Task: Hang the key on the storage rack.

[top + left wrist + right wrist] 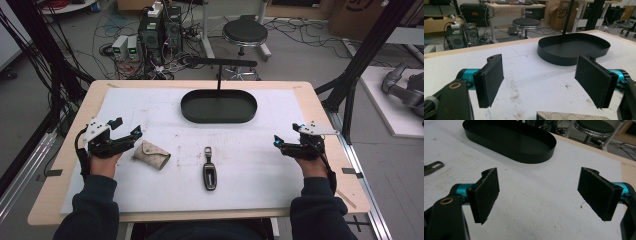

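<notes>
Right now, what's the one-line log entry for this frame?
left gripper: open, beside pouch | right gripper: open, holding nothing | car key: on mat | tray: empty

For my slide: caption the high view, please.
Open left gripper beside a beige pouch; car key fob centre; black oval tray beyond.

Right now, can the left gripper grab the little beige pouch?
Probably yes. The left gripper is open right beside the beige fabric pouch, and nothing lies between them on the white foam mat.
</notes>
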